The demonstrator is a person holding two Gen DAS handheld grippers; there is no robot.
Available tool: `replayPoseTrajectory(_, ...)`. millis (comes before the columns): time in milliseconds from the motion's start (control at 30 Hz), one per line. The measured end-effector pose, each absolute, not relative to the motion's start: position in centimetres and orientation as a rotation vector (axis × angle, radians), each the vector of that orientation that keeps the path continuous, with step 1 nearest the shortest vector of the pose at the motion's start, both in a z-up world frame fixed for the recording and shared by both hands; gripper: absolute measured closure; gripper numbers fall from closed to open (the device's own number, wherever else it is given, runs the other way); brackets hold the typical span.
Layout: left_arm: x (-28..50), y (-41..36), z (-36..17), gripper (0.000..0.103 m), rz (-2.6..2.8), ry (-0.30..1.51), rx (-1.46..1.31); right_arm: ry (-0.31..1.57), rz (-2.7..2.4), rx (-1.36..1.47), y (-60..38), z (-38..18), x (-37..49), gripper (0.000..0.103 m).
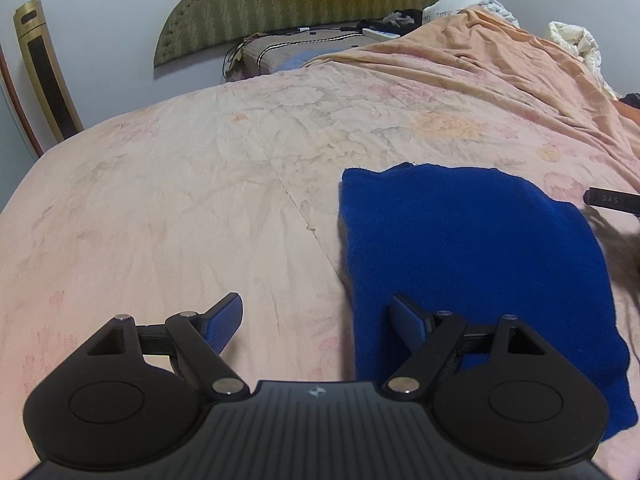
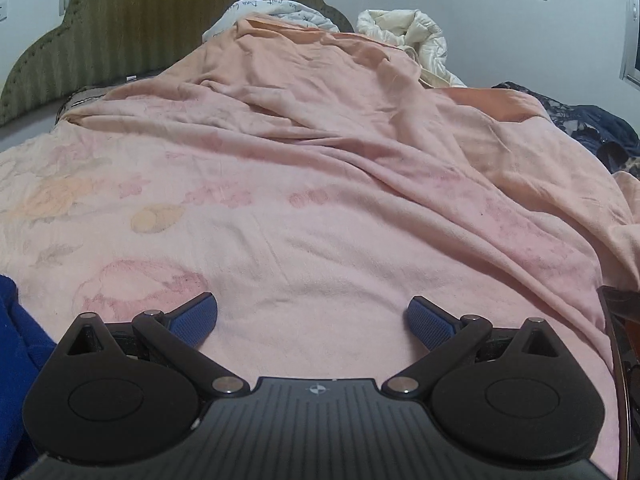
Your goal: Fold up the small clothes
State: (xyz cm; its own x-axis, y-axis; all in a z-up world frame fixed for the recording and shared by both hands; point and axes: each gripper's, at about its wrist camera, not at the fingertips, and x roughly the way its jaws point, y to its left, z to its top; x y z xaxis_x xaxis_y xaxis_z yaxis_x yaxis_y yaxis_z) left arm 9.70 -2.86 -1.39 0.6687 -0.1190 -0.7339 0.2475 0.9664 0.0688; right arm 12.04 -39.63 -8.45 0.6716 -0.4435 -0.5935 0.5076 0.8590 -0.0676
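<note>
fingers of left gripper (image 1: 318, 326) and right gripper (image 2: 313, 320) spread, level over bedspread (image 1: 180, 184).

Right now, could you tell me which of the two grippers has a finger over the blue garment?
The left gripper: its right finger lies over the blue garment. The right gripper has only pink bedsheet beneath its fingers.

Matte black left gripper (image 1: 318, 322), blue ribbed pads (image 1: 224, 326), silver pivot screws

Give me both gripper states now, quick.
Left gripper: open, holding nothing, one finger over the blue knit garment.
Right gripper: open, holding nothing, over the pink bedsheet.
</note>
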Motion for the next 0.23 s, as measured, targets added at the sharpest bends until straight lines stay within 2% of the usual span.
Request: replayPoseTrajectory(233, 7.7, -2.8, -0.4, 0.022, -0.204, 0.762, 0.187, 0.636, -0.524, 0.146, -40.2, -8.6, 11.9, 0.000)
